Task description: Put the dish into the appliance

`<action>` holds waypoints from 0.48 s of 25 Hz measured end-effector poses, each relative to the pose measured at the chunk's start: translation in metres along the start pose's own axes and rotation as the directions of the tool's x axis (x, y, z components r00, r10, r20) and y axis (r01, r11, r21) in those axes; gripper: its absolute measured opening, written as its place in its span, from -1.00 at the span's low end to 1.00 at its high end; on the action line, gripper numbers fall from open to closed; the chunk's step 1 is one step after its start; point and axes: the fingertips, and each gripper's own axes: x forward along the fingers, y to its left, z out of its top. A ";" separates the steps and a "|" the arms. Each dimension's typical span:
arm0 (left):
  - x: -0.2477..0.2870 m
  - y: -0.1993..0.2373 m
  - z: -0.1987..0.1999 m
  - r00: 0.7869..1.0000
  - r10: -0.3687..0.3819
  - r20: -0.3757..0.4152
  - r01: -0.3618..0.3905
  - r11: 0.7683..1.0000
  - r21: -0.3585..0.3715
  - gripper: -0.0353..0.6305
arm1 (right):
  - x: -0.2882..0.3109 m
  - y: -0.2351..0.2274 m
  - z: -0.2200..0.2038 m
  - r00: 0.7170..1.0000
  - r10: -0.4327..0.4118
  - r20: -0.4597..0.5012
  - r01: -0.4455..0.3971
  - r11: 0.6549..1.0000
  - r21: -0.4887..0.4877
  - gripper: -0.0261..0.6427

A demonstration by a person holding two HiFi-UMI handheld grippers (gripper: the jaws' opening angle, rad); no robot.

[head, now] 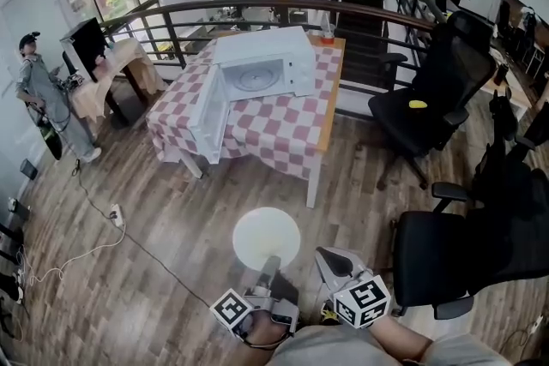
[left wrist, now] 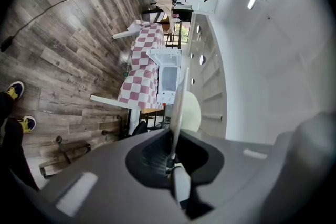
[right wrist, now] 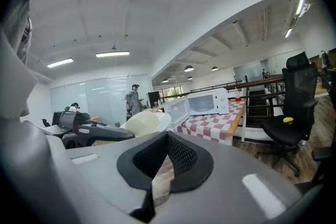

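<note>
One white dish (head: 267, 237) is all we carry. It hangs over the wooden floor (head: 171, 210), well short of the near edge of the counter (head: 274, 133) and nowhere close to the appliance yet. The left gripper (left wrist: 171, 156) has it by the near rim, its fingers (left wrist: 105, 176) pinched tight on that thin edge, so in the left gripper view the dish runs away from us as little more than a line. We judge the rim hold is chosen so the dish can go in flat and leading, with the gripper trailing outside. The right gripper (right wrist: 167, 135) rides just beside it with its fingers brought together on nothing, free to steady the dish or tend the door. Ahead, the microwave (head: 262, 64) sits toward the far edge of the checked counter. Its door (head: 210, 114) is swung wide to the left and reaches toward the near left corner, so the cavity and its turntable (head: 256, 79) face us unobstructed. A cup (head: 327, 34) stands at the far right corner, well apart from the opening. The floor between us and the near edge is open, with a power strip (head: 114, 215) and its cable lying off to the left and black office chairs (head: 429, 94) crowding the right. We would approach straight on, right of the open door, keeping the dish level so its far rim clears the lower lip of the opening.
</note>
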 end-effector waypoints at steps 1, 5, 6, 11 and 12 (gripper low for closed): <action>-0.001 -0.002 0.002 1.000 -0.004 -0.002 0.004 1.000 -0.003 -0.83 | 0.002 0.002 0.001 1.000 -0.005 0.000 0.005 1.000 -0.001 -0.92; -0.006 -0.004 0.011 1.000 -0.006 -0.011 0.006 1.000 -0.007 -0.83 | 0.008 0.015 0.004 1.000 -0.018 0.002 0.018 1.000 -0.008 -0.92; -0.008 -0.004 0.014 1.000 -0.006 -0.012 0.006 1.000 -0.006 -0.83 | 0.009 0.019 0.004 1.000 -0.019 0.004 0.019 1.000 -0.009 -0.92; -0.019 -0.004 0.028 1.000 -0.008 -0.020 0.007 1.000 -0.006 -0.83 | 0.014 0.036 0.004 1.000 -0.030 0.007 0.030 0.999 -0.016 -0.92; -0.021 -0.004 0.031 1.000 -0.007 -0.021 0.006 1.000 -0.008 -0.83 | 0.015 0.038 0.004 0.999 -0.032 0.009 0.032 0.999 -0.017 -0.92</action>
